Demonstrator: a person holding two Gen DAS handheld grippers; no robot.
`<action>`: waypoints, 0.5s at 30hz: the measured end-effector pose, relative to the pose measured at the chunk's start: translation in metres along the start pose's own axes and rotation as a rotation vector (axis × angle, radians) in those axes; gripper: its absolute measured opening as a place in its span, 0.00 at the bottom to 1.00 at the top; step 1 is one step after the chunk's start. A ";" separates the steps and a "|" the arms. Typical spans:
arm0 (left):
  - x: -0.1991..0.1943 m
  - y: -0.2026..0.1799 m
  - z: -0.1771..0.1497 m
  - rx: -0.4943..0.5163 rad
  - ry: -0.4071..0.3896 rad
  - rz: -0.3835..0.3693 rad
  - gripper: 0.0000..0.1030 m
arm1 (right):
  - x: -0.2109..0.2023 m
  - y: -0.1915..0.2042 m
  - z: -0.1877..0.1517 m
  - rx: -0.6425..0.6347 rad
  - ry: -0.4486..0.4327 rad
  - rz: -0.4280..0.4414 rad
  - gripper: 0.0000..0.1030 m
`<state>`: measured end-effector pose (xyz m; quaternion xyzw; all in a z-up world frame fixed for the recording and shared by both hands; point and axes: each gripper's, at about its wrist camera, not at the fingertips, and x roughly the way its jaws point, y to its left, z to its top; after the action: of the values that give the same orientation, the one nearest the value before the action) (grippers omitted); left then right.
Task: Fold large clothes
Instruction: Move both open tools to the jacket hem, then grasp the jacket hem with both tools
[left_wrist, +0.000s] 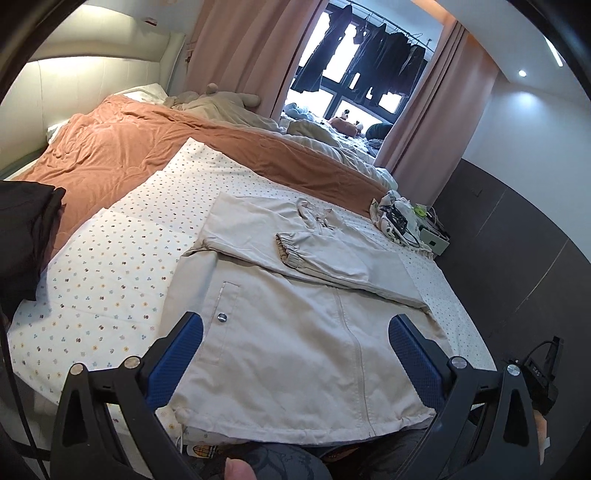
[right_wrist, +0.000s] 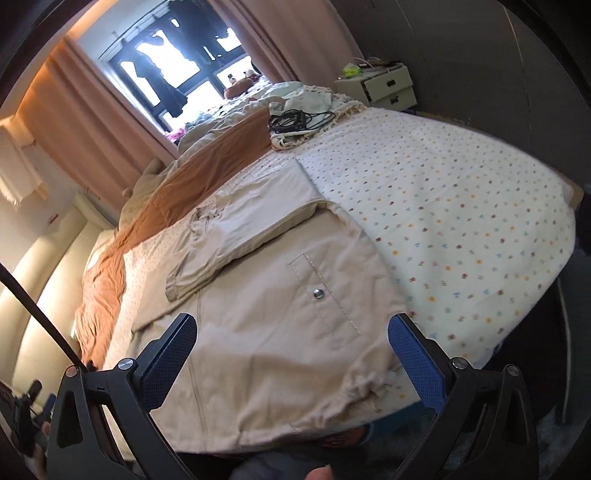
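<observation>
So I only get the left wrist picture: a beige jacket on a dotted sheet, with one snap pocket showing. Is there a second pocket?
Observer: Yes. The right wrist view shows another snap-buttoned pocket on the beige zip-up jacket, on the side next to the bare stretch of white dotted sheet.
Visitor: And the other tool's jaws?
Observer: The right gripper has its jaws wide open, gripping nothing.
Visitor: What's that pale thing at the far corner?
Observer: A cream bedside cabinet with two handled drawers.
</observation>
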<state>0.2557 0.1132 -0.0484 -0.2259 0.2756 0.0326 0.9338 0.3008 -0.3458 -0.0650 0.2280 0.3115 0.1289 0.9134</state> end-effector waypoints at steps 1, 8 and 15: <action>-0.002 0.002 -0.004 0.001 0.000 0.003 0.99 | -0.003 -0.003 -0.003 -0.006 0.001 0.004 1.00; -0.016 0.030 -0.031 -0.020 -0.010 0.010 0.99 | -0.009 -0.032 -0.023 -0.003 0.027 0.021 1.00; -0.009 0.073 -0.055 -0.108 0.028 0.043 0.73 | 0.007 -0.044 -0.036 0.009 0.066 0.024 0.85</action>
<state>0.2068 0.1546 -0.1140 -0.2705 0.2914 0.0643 0.9153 0.2875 -0.3691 -0.1153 0.2315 0.3394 0.1457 0.9000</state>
